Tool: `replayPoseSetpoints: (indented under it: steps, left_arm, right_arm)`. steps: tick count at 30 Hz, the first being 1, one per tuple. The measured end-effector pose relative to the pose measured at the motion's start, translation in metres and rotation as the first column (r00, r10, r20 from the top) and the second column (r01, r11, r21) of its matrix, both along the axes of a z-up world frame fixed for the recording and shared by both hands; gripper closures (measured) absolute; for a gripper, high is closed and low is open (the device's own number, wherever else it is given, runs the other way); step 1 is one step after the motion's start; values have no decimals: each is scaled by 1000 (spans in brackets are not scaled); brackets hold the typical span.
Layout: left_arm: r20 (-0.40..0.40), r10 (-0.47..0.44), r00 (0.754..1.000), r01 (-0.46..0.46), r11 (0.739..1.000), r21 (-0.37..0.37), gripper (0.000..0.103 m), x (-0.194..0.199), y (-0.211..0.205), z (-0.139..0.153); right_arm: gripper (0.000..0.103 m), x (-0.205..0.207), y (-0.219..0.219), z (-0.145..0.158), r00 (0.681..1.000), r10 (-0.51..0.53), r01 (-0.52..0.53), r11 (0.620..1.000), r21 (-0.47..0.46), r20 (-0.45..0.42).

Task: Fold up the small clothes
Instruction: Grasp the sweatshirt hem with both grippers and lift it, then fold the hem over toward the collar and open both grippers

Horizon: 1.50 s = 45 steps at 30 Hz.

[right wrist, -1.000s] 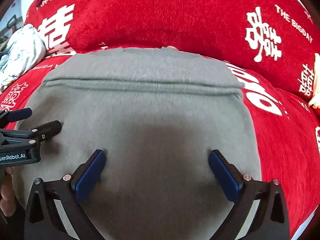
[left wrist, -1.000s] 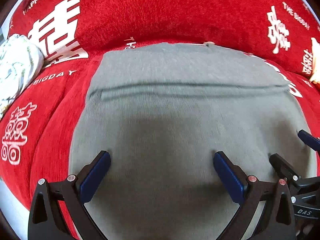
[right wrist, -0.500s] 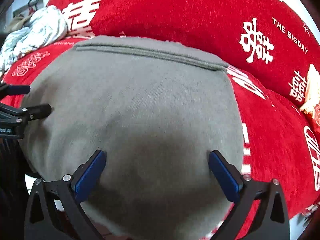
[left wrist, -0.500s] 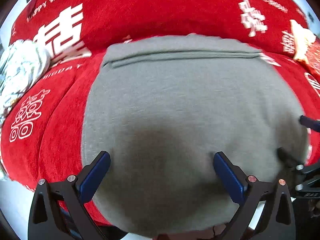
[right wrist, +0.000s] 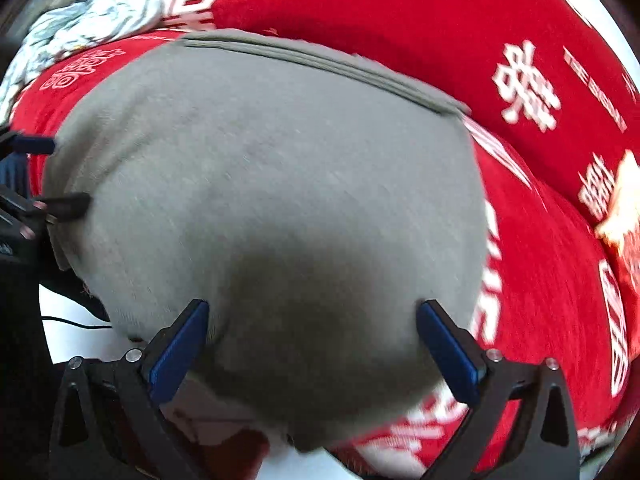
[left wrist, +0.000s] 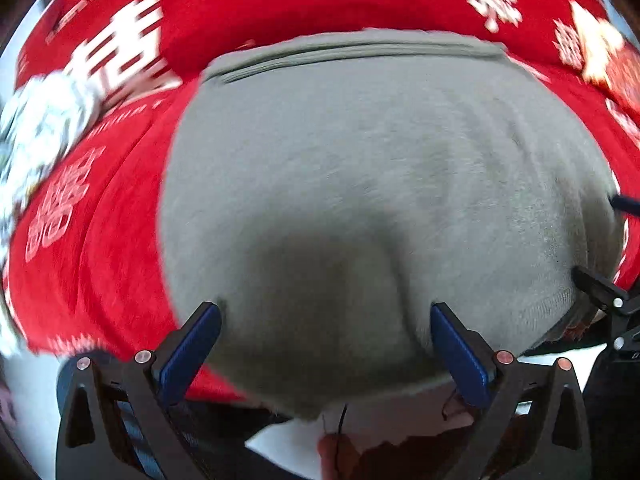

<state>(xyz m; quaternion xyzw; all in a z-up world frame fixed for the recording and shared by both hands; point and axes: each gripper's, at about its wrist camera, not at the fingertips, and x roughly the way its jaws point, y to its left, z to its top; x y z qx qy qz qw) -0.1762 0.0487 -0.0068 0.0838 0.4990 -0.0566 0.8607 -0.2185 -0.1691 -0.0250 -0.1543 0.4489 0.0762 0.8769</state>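
Both cameras have drawn back toward the near hem since the earlier frames.

Left wrist view: the left gripper [left wrist: 326, 340] has its fingers spread wide, holding nothing, over the grey garment [left wrist: 380, 184], which lies flat on the red cloth [left wrist: 104, 248]. A fold line shows along its far edge; further folds appear outstanding.

Right wrist view: the right gripper [right wrist: 312, 336] is likewise agape and empty above the garment's near edge. A pale crumpled cloth [right wrist: 92, 12] lies at far left, more in view than before.

White 囍 signs, red cover [right wrist: 400, 12]
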Motion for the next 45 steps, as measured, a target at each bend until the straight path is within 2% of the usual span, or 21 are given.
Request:
replayPoseSetpoints:
  steps: [2,5,8,10,12,13,14,15,16,18,20,24,27,33,34,35,36,37,38,41,45]
  left_arm:
    - [17,87,996,-87,996,9,0,-4,18,5]
    - [-70,170,983,-173,984,-39,0,3,40,-6]
    - [-201,129,971,-151,984,-96,0,10,40,-26]
    - [-214,89,973,-118,985,-127,9,11,33,-27]
    - [-192,73,979,-100,986,-134,22,9,29,-21]
    - [-177,63,982,-89,986,-143,41,6,29,-17]
    - [-164,55,985,-80,985,-150,53,3,29,-11]
    - [-148,48,988,-72,983,-166,85,-1,31,-3]
    - [-145,39,989,-68,977,-202,87,-2,35,4]
    - [-127,42,991,-78,953,-292,87,1,48,19]
    - [-102,56,993,-85,944,-318,87,8,53,31]
    - [-47,100,994,-110,898,-426,87,51,65,63]
    - [40,134,990,-107,908,-405,87,86,61,76]
    - [-88,155,984,-177,896,-407,86,132,62,48]
    - [-97,150,984,-177,892,-417,73,130,63,45]
    - [-104,148,984,-178,886,-427,42,128,65,45]
    - [-100,159,982,-186,882,-432,25,122,69,45]
    - [-70,188,980,-199,879,-434,11,114,74,49]
    - [-27,216,976,-206,875,-437,11,102,79,54]
    - [-24,194,981,-184,871,-455,11,84,86,53]
    - [-61,161,985,-171,868,-466,11,79,74,49]
  right_arm:
    - [0,-7,-12,7,997,-71,71,997,-16,8]
    - [0,-7,-33,7,987,-157,157,988,5,-42]
    - [0,1,-47,-7,970,-175,196,974,116,-169]
    - [3,0,-39,-11,974,-161,175,982,76,-162]
    - [36,-3,-30,-4,985,-136,141,989,44,-110]
    - [50,-6,-26,1,990,-115,119,992,49,-87]
    - [84,-8,-25,6,992,-92,98,993,72,-81]
    - [86,-8,-25,9,992,-78,88,990,108,-95]
    - [86,-8,-28,12,992,-77,91,986,137,-103]
    - [87,-4,-36,24,993,-70,89,970,226,-93]
    - [87,0,-47,45,997,-60,73,936,345,-48]
    - [87,31,-60,81,995,-88,54,888,456,54]
    - [87,72,-63,91,984,-153,89,874,478,95]
    - [80,128,-64,63,974,-226,199,866,459,3]
    - [79,129,-64,59,974,-227,208,860,466,-15]
    - [71,128,-67,57,974,-227,210,856,473,-21]
    - [61,124,-69,55,975,-221,204,851,483,-24]
    - [41,119,-71,55,976,-216,195,848,493,-15]
    - [30,112,-73,57,975,-221,188,851,489,10]
    - [30,87,-76,59,975,-218,171,861,479,44]
    - [30,75,-82,53,977,-213,182,836,518,1]
